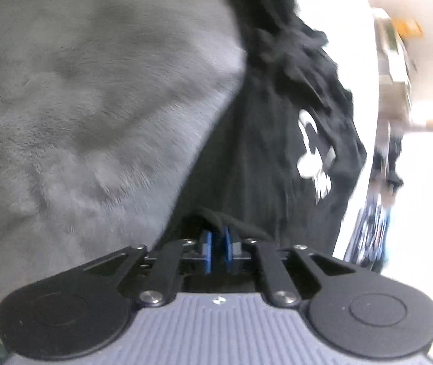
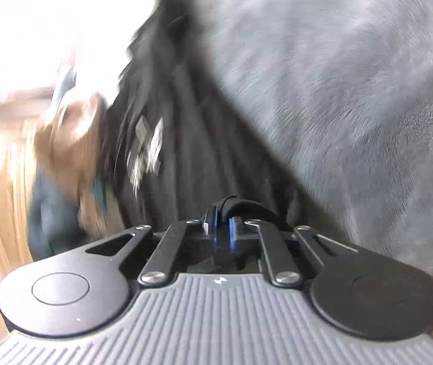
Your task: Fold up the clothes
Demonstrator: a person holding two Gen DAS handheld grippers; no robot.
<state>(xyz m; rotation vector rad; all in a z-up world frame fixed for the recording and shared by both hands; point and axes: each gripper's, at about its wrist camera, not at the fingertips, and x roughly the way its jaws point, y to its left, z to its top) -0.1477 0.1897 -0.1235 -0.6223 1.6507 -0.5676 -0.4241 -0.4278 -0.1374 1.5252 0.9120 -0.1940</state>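
Observation:
A black garment (image 1: 262, 158) with a white print (image 1: 314, 158) lies stretched over a grey plush blanket (image 1: 88, 97). In the left wrist view my left gripper (image 1: 216, 237) has its blue pads close together, shut on a bunched edge of the black cloth. The right wrist view shows the same black garment (image 2: 186, 140) with its blurred white print (image 2: 146, 149). My right gripper (image 2: 221, 216) is shut on a rolled hem of that garment. The cloth runs away from both grippers in taut pleats. Both pictures are blurred by motion.
The grey plush blanket (image 2: 353, 97) fills the right of the right wrist view. Beyond the garment, blurred brown and blue shapes (image 2: 64, 164) sit at the left there. A bright white area and blurred furniture (image 1: 396, 70) lie at the right of the left wrist view.

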